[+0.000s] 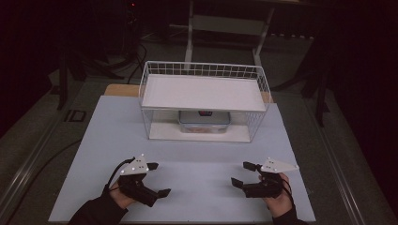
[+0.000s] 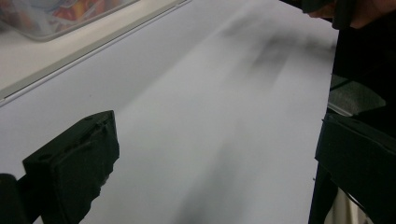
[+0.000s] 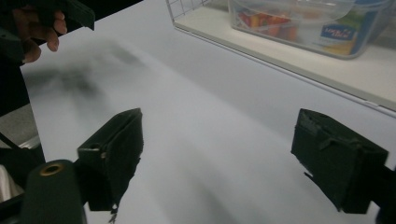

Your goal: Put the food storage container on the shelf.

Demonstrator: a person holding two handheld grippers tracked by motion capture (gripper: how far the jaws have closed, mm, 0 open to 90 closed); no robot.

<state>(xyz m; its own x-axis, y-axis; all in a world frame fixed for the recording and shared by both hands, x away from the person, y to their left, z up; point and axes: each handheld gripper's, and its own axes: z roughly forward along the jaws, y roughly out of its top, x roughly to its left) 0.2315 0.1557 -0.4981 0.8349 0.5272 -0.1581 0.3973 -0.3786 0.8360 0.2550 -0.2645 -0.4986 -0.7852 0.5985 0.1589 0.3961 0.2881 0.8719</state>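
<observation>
White table (image 1: 187, 140); container (image 1: 204, 121) in rack (image 1: 204, 101), claws (image 1: 158, 179) apart, gaping.

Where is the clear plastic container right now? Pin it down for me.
The clear container sits on the bottom shelf of the white wire rack, under its upper shelf, at the table's far middle in the high view, well beyond both grippers.

— On the table (image 1: 112, 136)?
— Wire rack (image 1: 204, 101) at the far end, a box (image 1: 204, 122) under its shelf.
— Grippers?
— Left gripper (image 1: 158, 179) and right gripper (image 1: 243, 173) near the front edge, jaws apart, well apart from each other.
</observation>
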